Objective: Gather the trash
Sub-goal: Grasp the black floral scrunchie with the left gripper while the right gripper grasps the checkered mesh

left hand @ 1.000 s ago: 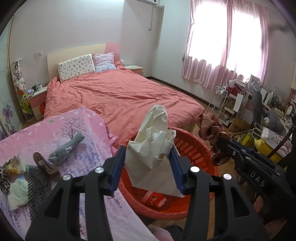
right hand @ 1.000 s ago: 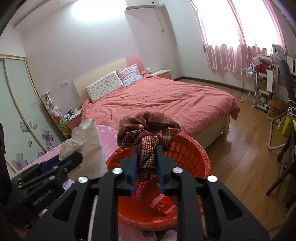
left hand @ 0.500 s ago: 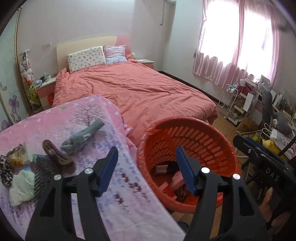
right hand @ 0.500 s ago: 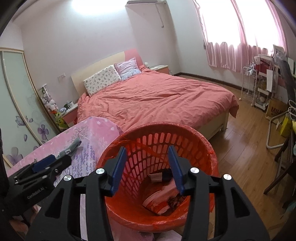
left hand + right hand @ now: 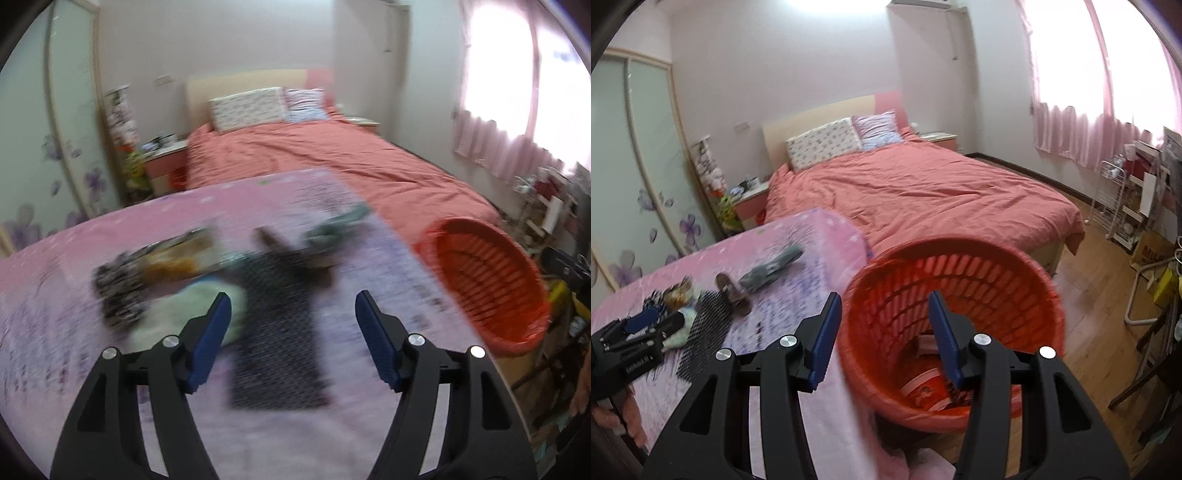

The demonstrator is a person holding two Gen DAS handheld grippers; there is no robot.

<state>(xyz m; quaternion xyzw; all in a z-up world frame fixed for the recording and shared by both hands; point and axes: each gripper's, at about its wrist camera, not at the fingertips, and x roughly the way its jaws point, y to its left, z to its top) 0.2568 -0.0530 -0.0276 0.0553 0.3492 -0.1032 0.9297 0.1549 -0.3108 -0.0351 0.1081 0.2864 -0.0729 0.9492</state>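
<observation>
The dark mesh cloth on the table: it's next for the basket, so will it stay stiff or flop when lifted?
The dark mesh cloth lies flat and thin, so it likely droops. Its open weave suggests it is light and may snag.

I count, beside the one red basket (image 5: 960,280): one counter (image 5: 798,295) carrying six loose pieces, namely one grey rag (image 5: 772,267), one brown strip (image 5: 731,293), one black mesh piece (image 5: 707,325), one pale green wad (image 5: 184,314), one yellow wrapper (image 5: 177,258) and one black-and-white cloth (image 5: 118,291). Behind the basket: one bed (image 5: 923,192), two pillows.
</observation>
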